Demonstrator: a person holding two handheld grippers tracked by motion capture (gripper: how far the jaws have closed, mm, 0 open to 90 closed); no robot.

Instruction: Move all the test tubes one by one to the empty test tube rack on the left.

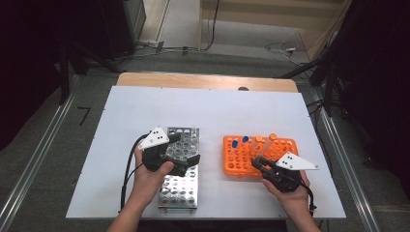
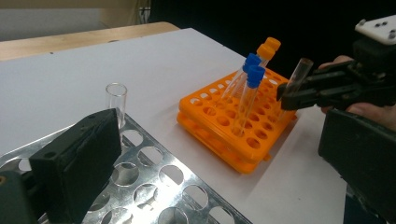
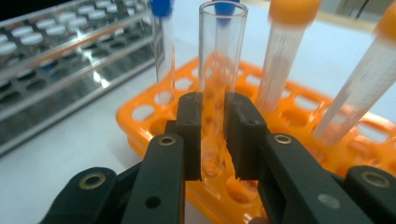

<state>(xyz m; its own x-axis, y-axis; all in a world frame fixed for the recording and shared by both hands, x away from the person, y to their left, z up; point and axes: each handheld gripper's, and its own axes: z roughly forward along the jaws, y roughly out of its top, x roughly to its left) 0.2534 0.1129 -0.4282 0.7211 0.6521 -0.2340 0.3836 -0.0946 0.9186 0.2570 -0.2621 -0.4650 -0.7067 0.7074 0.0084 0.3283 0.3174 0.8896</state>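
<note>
The right gripper (image 3: 213,140) was clamped on an uncapped clear tube (image 3: 219,70); its jaws pressed the tube's lower part from both sides, with the open mouth rising well above them. The tube's rounded bottom hung just over the holes of the orange rack (image 3: 140,121), at the rack's near edge. Behind it, two blue-capped tubes (image 2: 252,77) and two orange-capped tubes (image 2: 267,49) stood in the rack. The left gripper (image 1: 186,147) hovered over the metal rack (image 1: 181,191) with its jaws spread wide and holding nothing. A second clear tube (image 2: 116,105) stood upright at that rack's far end.
</note>
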